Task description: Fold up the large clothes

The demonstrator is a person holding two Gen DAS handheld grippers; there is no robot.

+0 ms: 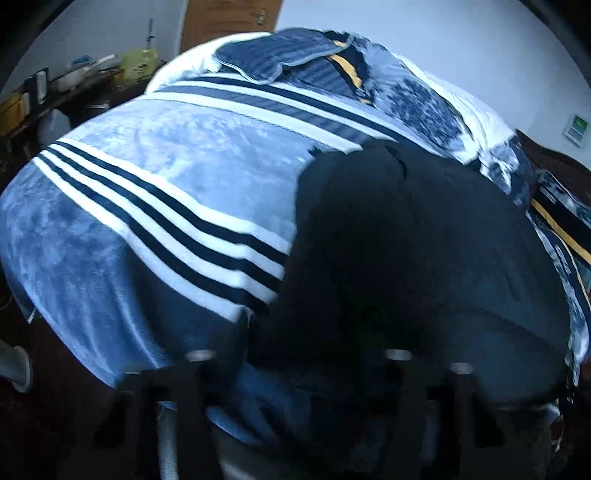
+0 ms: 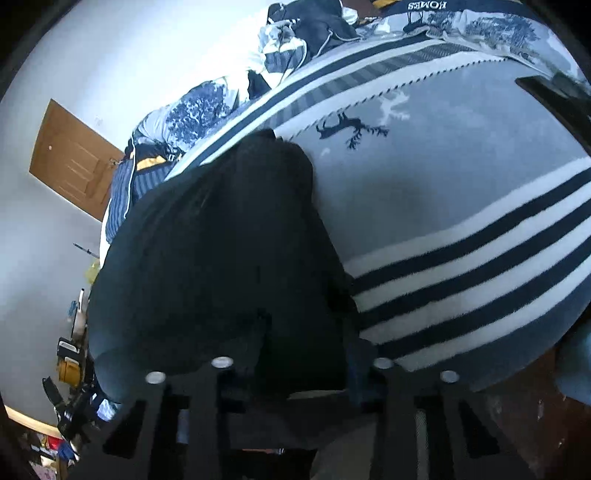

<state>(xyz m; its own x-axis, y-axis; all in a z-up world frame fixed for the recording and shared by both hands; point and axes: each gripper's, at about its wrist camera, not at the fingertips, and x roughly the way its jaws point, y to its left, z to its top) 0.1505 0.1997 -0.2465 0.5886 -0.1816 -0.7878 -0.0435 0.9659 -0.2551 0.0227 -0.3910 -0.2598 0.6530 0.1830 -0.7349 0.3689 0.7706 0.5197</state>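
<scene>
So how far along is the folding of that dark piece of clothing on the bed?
Done: the dark garment lies on the striped blanket in a long, narrowed shape, so it may already be folded once. In hand: both hand-held grippers sit at its near edge; whether they grip it is too dark to tell. Left: further folds, and a pile of clothes farther back.

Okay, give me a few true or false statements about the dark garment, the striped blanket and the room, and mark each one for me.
1. The dark garment lies on the striped blanket. True.
2. The blanket's stripes are red and yellow. False: they are dark navy and white.
3. A deer figure shows on the blanket. True.
4. The wooden door is painted white. False: it is brown.
5. The garment is neatly hung on a hanger. False: it lies spread on the bed.
</scene>
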